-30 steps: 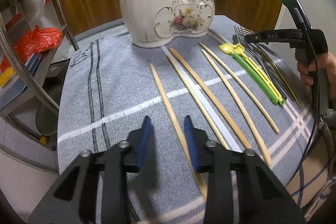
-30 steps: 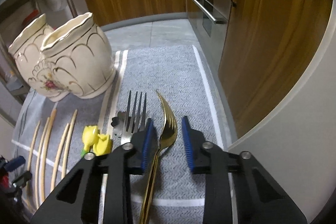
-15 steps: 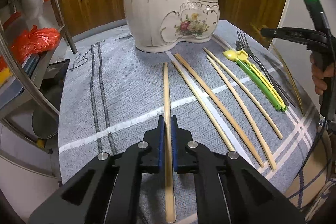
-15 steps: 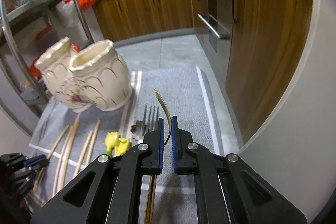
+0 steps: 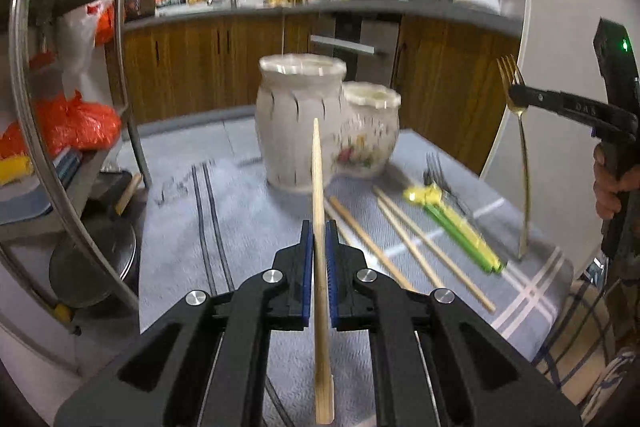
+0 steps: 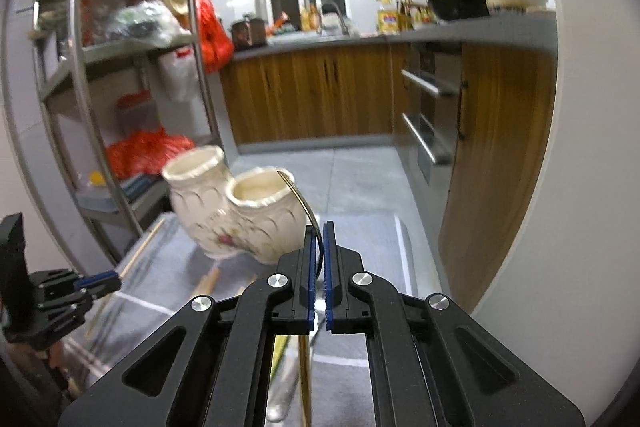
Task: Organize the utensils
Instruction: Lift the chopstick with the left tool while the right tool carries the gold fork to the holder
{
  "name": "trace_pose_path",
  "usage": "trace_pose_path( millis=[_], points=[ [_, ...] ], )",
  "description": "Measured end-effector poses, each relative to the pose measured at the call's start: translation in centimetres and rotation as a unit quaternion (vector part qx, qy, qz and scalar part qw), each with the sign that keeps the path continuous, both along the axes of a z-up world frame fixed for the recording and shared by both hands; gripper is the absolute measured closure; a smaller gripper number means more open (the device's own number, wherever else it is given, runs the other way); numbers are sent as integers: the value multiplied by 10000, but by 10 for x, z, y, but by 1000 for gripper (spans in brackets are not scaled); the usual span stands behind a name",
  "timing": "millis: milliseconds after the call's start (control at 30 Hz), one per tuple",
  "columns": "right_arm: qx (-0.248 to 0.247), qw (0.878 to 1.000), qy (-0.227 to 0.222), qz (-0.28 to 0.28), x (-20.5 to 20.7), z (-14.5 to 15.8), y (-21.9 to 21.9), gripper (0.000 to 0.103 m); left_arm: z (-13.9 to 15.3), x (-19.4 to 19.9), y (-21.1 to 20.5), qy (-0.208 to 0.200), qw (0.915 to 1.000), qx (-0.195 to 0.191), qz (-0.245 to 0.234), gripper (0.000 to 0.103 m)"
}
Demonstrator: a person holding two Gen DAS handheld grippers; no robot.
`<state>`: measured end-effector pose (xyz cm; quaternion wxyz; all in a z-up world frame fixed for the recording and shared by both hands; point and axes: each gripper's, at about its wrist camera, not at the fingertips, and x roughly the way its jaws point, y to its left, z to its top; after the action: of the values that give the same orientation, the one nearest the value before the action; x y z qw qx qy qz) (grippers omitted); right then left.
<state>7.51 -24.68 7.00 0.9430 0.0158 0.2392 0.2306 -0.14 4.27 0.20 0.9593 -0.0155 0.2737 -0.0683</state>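
My left gripper [image 5: 319, 227] is shut on a wooden chopstick [image 5: 319, 187] and holds it lifted, tip pointing at the cream double vase [image 5: 316, 131]. My right gripper [image 6: 319, 227] is shut on a gold fork [image 6: 298, 193], lifted off the cloth; in the left wrist view the gold fork [image 5: 523, 163] hangs upright, tines up, from the right gripper [image 5: 516, 95]. Several chopsticks [image 5: 404, 227], green and yellow utensils [image 5: 460, 227] and a dark fork [image 5: 438, 171] lie on the grey cloth [image 5: 240, 219]. The vase [image 6: 240, 215] stands ahead of the right gripper.
A metal shelf rack [image 5: 72, 155] with red bags stands left of the table. Wooden kitchen cabinets [image 5: 200, 67] and an oven are behind. A white wall edge [image 6: 520, 187] is close on the right. The table's near right edge [image 5: 552, 307] shows a checked cloth.
Both grippers closed, the left on a chopstick and the right on the gold fork, and then lifted them off the cloth. The fork now hangs upright.
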Motion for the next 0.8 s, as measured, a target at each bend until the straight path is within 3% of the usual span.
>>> trace_pose_path(
  millis=[267, 467, 800],
  points=[
    [227, 9969, -755, 32, -2, 38, 12, 100, 37, 2, 7, -928, 9955, -196, 7, 97],
    [382, 9953, -862, 216, 17, 56, 28, 100, 68, 38, 15, -1381, 9892, -489, -24, 97],
    [777, 9919, -999, 143, 60, 85, 41, 100, 98, 133, 39, -1581, 9729, -1683, -104, 97]
  ],
)
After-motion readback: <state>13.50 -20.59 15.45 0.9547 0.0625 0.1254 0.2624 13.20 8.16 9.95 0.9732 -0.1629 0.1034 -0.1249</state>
